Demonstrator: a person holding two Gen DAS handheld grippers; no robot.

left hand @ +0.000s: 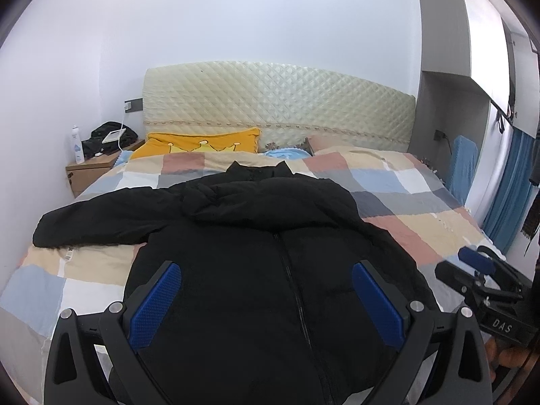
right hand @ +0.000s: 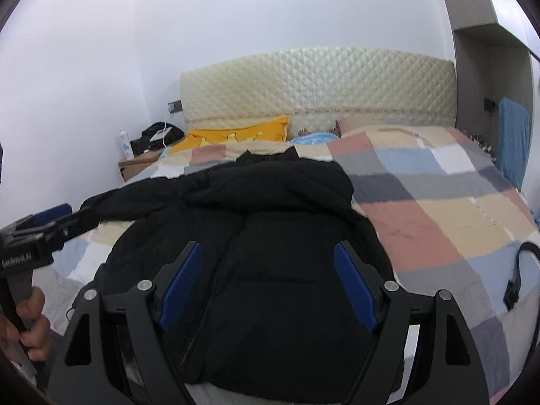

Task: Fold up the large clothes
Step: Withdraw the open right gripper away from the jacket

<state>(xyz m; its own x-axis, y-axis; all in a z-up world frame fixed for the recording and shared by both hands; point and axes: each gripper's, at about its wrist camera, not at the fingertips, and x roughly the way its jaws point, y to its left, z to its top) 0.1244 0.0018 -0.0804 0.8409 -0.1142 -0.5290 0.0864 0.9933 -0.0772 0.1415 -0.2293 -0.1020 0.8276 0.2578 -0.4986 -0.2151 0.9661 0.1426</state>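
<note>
Bedroom, white walls, bed [left hand: 422,199] under a checked quilt filling both views. Black padded jacket [left hand: 256,236] lies front-up on the quilt at the near end of the bed, zip closed, collar toward the headboard [left hand: 276,108]; the sleeve [left hand: 101,222] on the viewer's left is stretched out sideways, while the other appears folded in over the chest, though black on black makes that hard to confirm. Judged step: start of the fold, with the outstretched sleeve next to bring across. Doing it well likely means gripping the cuff or outer sleeve edge, lifting enough to clear the puffy body, and laying it flat across the zip so bulk does not bunch. Left hand-held gripper [left hand: 266,298] hovers above the jacket's lower front, fingers spread wide, nothing between them. Right hand-held gripper [right hand: 268,287] hovers beside it over the same hem area, likewise spread and empty. Yellow pillow [left hand: 199,143] and nightstand [left hand: 89,172] sit well beyond.
</note>
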